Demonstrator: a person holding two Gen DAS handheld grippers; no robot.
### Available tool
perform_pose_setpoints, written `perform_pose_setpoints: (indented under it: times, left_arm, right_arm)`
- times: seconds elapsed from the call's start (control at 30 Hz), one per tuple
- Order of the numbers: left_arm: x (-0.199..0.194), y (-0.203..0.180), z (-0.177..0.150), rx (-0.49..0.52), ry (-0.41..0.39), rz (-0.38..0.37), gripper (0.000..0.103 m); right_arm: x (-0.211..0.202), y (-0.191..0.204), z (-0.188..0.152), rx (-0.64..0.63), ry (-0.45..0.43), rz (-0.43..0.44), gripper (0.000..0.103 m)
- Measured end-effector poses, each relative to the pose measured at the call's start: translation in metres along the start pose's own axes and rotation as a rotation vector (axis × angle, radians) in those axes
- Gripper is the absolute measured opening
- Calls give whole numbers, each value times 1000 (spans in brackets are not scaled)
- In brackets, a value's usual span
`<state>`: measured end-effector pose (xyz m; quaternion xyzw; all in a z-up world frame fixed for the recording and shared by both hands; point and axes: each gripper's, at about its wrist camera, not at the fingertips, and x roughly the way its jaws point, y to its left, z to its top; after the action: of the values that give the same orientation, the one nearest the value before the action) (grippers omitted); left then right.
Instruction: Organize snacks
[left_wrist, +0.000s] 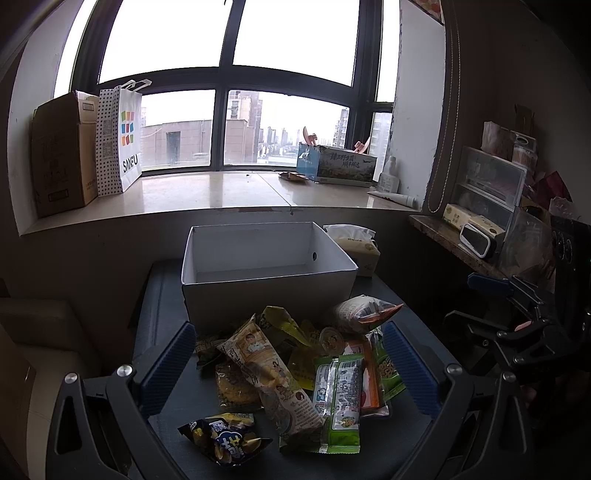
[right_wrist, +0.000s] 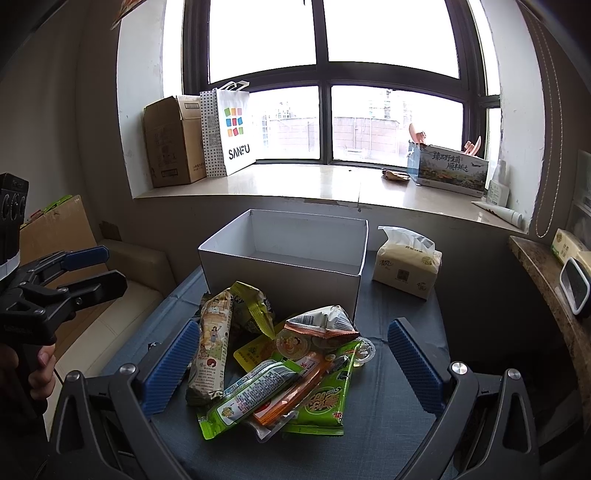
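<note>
Snack pile (right_wrist: 273, 365) and empty white box (right_wrist: 288, 258) on the table.
Mixed packets overlap flat mid-table, touching the box's near wall; box upright, open-topped, toward the far edge.

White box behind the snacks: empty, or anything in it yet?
Empty: the white box shows only bare floor and walls in both views.

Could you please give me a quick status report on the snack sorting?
Left gripper open, right gripper open, both empty. Snack pile loose on table, white box behind it empty. Nothing blocking the box.
</note>
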<state>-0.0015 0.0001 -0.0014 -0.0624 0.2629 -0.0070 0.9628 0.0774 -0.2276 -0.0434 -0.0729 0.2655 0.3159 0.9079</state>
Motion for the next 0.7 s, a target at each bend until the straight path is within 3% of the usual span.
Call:
perform_pose_setpoints:
  times: [0.7]
  left_arm:
    - [1, 0, -2, 7, -12, 3, 103]
  right_arm:
    - [10, -1, -4, -1, 19, 3, 103]
